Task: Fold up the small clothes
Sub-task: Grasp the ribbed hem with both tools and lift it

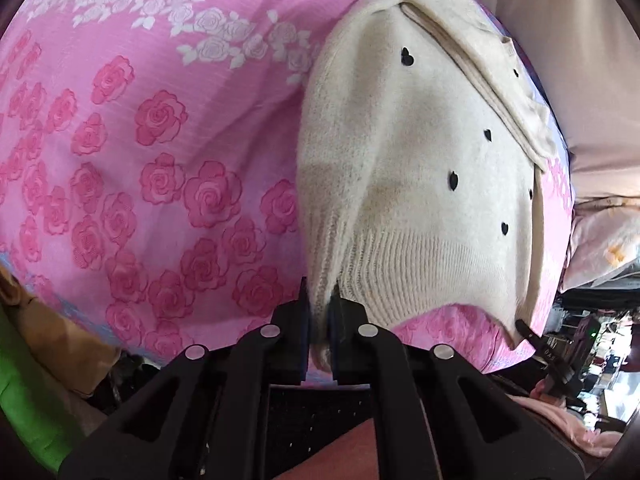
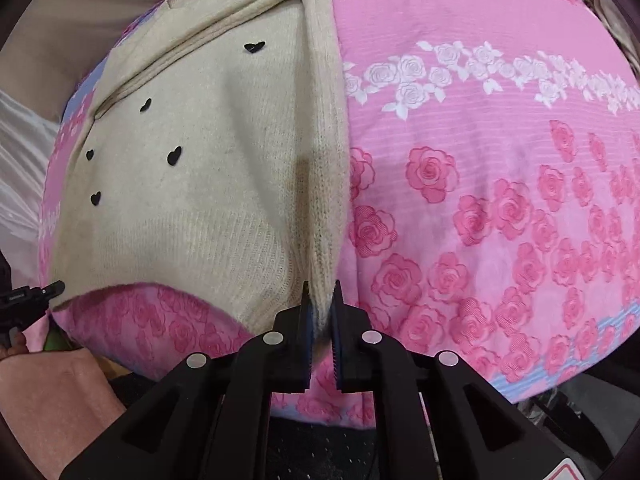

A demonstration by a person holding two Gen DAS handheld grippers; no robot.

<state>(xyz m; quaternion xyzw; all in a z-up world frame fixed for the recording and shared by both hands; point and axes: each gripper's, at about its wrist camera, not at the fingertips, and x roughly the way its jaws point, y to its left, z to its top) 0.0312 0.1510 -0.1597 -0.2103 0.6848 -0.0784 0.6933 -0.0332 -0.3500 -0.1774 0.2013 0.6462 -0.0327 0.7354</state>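
A small cream knit sweater (image 1: 420, 152) with black hearts lies on a pink rose-print bedsheet (image 1: 160, 128). My left gripper (image 1: 320, 300) is shut on the ribbed hem at the sweater's near left corner. In the right wrist view the sweater (image 2: 200, 168) fills the left half, and my right gripper (image 2: 320, 300) is shut on the ribbed hem at its near right corner. Each gripper's tip shows at the edge of the other view: the right gripper (image 1: 528, 330) and the left gripper (image 2: 48, 290). The hem between them sags in a curve above the sheet.
The pink sheet (image 2: 500, 180) stretches wide to the right of the sweater. A beige cover (image 1: 560, 40) lies beyond the sweater. A green object (image 1: 24, 380) sits at the bed's near left edge. Cluttered shelves (image 1: 592, 340) stand off to the right.
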